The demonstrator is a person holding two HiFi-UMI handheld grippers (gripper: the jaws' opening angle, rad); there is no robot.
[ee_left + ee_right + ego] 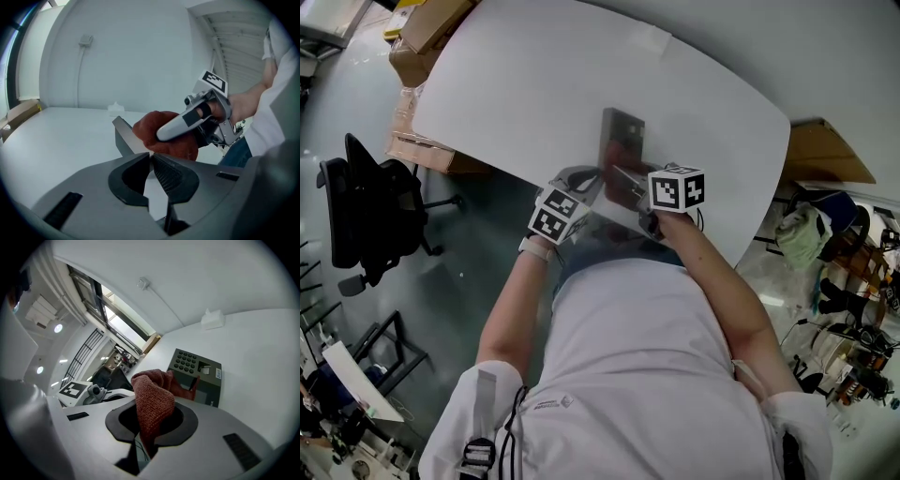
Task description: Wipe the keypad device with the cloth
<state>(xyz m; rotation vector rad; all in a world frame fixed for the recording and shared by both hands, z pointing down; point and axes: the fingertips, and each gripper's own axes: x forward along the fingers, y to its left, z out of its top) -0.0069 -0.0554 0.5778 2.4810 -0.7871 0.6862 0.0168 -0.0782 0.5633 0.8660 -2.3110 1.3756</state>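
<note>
My right claw [149, 427] is clamped on the rust-red cloth [152, 401], which bunches up out of the jaws and drapes onto the near end of the keypad device [623, 131]. The cloth looks soft and limp. I judge it will fold rather than push, so a grip close to the wad seems best. The device is a stiff dark box lying flat on the white desk [516, 84]. I'd guess it could slide under a hard stroke. My left claw [151, 161] sits at the device's near left edge with its jaws drawn together and nothing between them. Both forearms reach forward and meet at the device's near end, the right one on its near right side.
</note>
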